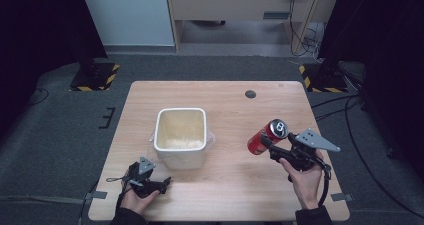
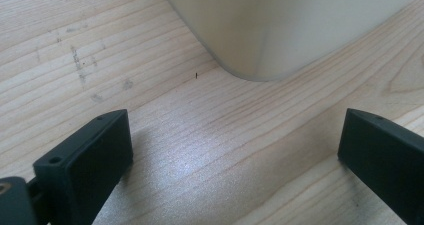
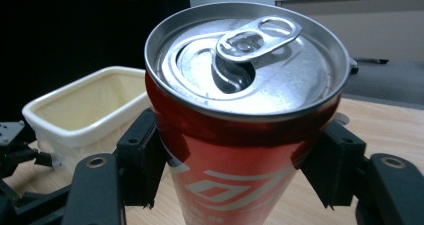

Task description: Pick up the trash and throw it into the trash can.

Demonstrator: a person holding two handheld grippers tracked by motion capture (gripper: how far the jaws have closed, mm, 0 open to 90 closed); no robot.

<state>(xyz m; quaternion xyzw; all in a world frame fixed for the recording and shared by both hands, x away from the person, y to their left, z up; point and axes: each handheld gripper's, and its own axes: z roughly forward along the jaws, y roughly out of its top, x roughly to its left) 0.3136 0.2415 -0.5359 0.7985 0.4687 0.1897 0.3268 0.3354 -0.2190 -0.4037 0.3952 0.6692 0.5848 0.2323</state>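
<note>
right tool (image 3: 240, 160) gripping red can (image 3: 240, 135), left tool (image 2: 235, 155) spread beside white bin (image 1: 180, 135)

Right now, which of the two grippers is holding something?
The right gripper: its jaws clamp a red can. The left gripper is open near the white tub.

Table (image 1: 235, 180): showing pale wood with visible grain and a slight sheen.
Soda can (image 3: 245, 130): showing glossy red-painted metal, with a bare silvery lid and pull tab.
Bin (image 1: 181, 135): appearing as smooth, cream-white plastic.
Right gripper (image 3: 240, 170): presenting matt black plastic jaws.
</note>
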